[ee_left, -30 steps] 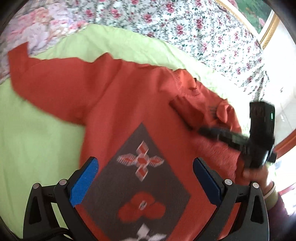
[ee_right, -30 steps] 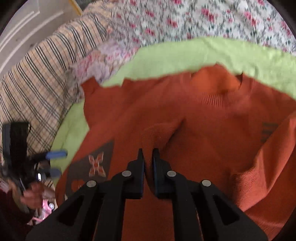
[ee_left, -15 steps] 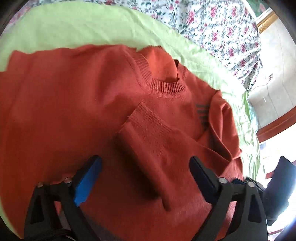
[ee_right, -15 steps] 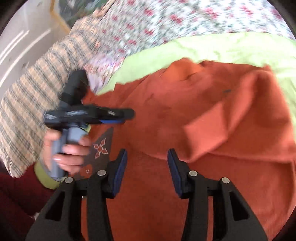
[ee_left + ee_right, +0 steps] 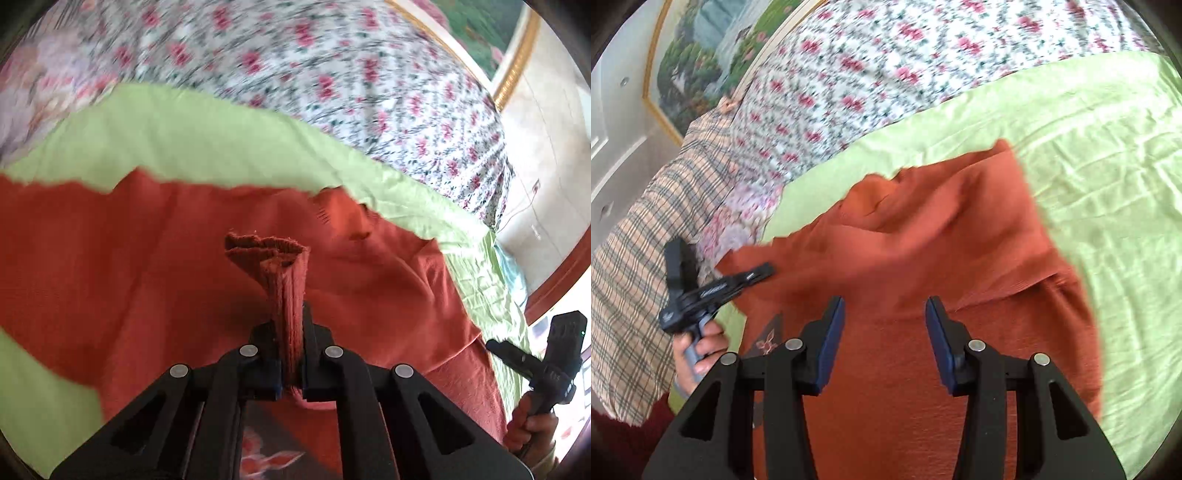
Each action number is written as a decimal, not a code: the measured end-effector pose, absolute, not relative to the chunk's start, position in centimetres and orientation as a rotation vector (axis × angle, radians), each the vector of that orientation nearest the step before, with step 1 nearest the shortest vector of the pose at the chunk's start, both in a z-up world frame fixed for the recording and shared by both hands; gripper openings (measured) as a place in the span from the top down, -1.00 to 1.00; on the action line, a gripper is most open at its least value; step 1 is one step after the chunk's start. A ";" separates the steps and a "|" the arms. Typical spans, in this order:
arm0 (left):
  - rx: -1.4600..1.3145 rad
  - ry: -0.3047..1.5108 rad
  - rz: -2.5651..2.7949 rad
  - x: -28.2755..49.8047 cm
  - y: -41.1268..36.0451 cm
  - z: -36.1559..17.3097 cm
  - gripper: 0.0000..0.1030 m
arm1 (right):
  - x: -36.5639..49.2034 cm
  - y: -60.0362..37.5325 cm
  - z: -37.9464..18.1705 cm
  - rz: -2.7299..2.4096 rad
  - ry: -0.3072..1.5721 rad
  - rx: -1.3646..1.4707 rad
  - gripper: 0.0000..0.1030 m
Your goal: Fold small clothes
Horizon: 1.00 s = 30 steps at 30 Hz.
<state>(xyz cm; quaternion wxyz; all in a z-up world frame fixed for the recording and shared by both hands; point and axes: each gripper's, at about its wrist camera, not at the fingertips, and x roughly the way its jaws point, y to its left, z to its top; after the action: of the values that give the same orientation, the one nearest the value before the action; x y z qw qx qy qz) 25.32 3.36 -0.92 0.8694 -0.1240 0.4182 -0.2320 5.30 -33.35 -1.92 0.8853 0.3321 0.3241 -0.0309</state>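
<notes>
An orange knitted sweater lies spread on a light green sheet. My left gripper is shut on a ribbed sleeve cuff, which stands up bunched between its fingers. In the right wrist view the sweater has one sleeve folded across its body, and the left gripper sits at its left edge, held by a hand. My right gripper hovers over the sweater's lower body, open with nothing between the blue pads. It also shows at the far right of the left wrist view as the right gripper.
A floral quilt lies beyond the green sheet. A plaid pillow sits at the left. A gold-framed painting hangs on the wall behind. The bed's edge and the floor show at the right of the left wrist view.
My right gripper let go of the folded sleeve, opened and drew back. My left gripper moved across the sweater and shut on a sleeve cuff.
</notes>
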 end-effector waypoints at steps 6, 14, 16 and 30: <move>-0.318 1.007 -0.524 27.9 5.3 -4.6 0.16 | 5.3 -33.7 -1.8 -0.094 0.689 0.690 0.09; -0.165 0.876 -0.516 27.6 3.6 -2.5 0.91 | 5.2 -34.5 -1.6 -0.134 0.696 0.682 0.09; -0.156 0.825 -0.470 26.9 4.3 -1.9 0.92 | 5.2 -35.1 -1.6 -0.154 0.692 0.679 0.09; -0.130 0.842 -0.370 26.9 4.9 -3.2 0.91 | 14.9 -41.4 -4.4 -0.347 0.909 0.442 -0.14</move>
<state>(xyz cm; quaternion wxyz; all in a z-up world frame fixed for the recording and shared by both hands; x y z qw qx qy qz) 26.92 4.87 -3.15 0.8941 -0.0625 0.4061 -0.1782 14.89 -41.41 -4.36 0.8606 0.2106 0.4332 -0.1655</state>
